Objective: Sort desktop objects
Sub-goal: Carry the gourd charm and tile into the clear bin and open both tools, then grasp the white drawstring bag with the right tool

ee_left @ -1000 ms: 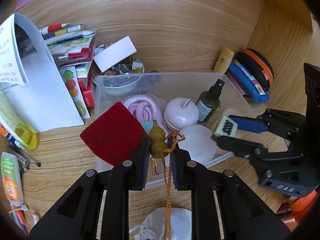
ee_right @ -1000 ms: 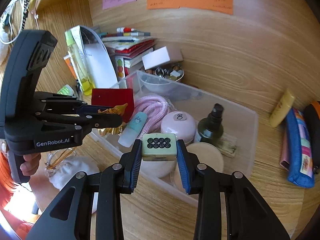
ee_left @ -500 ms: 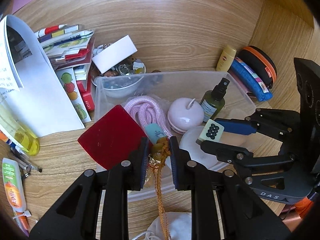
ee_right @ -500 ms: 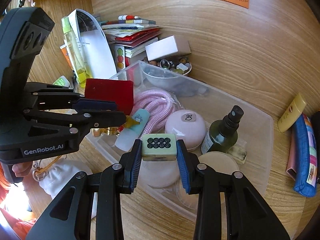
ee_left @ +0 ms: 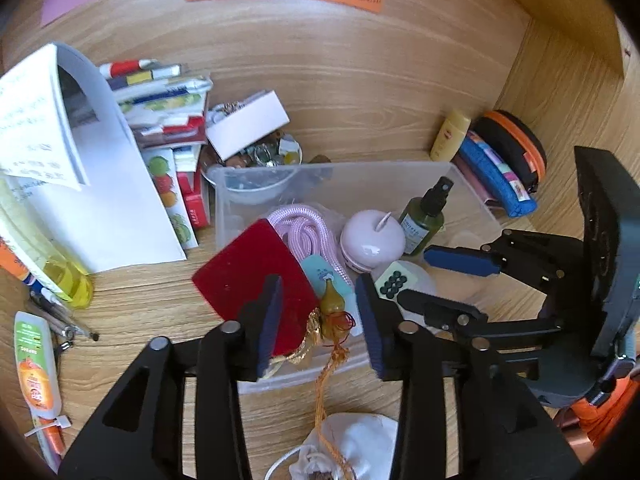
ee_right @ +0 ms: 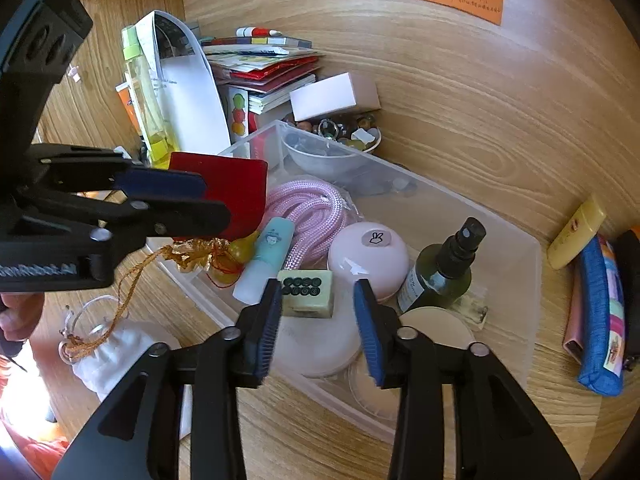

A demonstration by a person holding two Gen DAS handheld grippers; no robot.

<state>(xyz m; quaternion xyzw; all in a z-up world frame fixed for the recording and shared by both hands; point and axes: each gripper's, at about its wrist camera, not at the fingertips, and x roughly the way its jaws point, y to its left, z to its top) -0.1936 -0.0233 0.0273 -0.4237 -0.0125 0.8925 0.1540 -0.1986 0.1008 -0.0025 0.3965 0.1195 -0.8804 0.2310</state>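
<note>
1. The left gripper has just been opening its jaws. They stand apart now, and the yellow gourd charm lies between them without touching either pad.
2. The gourd charm rests at the near left corner of the clear plastic bin, against the red velvet card. Its gold cord hangs over the bin's front wall toward 6 o'clock and ends near a white cloth pouch on the wooden desk.
3. The right gripper has also just been opening. The pale green tile with black dots is between the jaws. It is close to the left pad, and I cannot tell if it touches; a clear gap separates it from the right pad.
4. In the right wrist view the tile sits on a white round lid inside the bin. At 12 o'clock from the tile is a pink round case. At 2 o'clock stands a dark green spray bottle.
5. At 11 o'clock from the tile lie a light blue tube and a coiled pink rope.
6. Outside the bin, at 3 o'clock, a blue pencil case and a yellow tube lie on the desk.
</note>
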